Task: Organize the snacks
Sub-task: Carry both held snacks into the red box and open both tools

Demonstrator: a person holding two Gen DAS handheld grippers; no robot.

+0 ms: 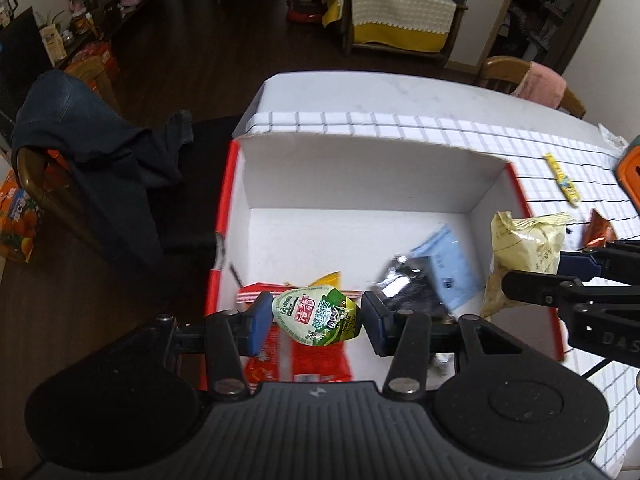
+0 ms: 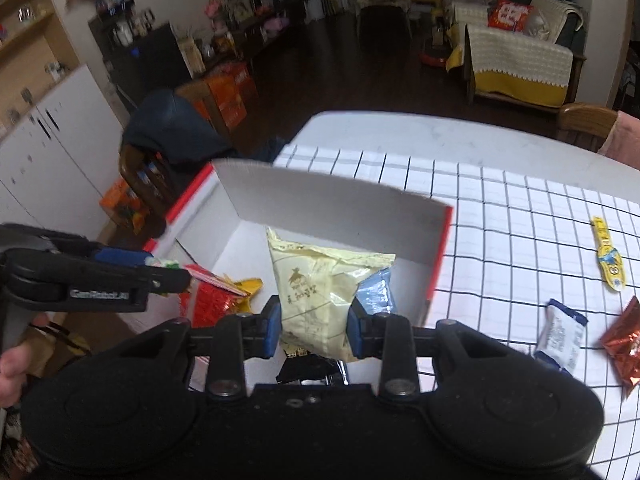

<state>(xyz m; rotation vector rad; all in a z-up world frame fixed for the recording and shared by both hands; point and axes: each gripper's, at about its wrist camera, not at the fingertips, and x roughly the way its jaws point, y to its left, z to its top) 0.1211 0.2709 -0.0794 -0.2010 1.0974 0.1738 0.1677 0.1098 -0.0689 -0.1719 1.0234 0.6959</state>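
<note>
Two grippers hang over the open red-and-white cardboard box (image 1: pixel 360 176), and each is clamped on a snack. Your left gripper (image 1: pixel 316 316) pinches a small green-and-white packet (image 1: pixel 316 316) between its blue pads, just above the box's near left corner; the print on it is too small to read. Your right gripper (image 2: pixel 314 330) squeezes a pale yellow bag (image 2: pixel 316 292) by its lower part, with the crumpled top rising in front of the box's far wall. The bag hides much of the box floor in the right wrist view.

Inside the box you can make out a light blue packet (image 1: pixel 448 264), a dark shiny wrapper (image 1: pixel 408 284) blurred beyond detail, and red and yellow wrappers (image 2: pixel 224 292) partly covered by the left gripper.

On the checked tablecloth (image 2: pixel 500 208) beside the box lie a yellow stick packet (image 2: pixel 608 258), a white-and-blue sachet (image 2: pixel 560 334) and an orange-red foil packet (image 2: pixel 624 344), cut off at the frame edge. Part of a hand (image 2: pixel 12 368) shows at the left edge.
</note>
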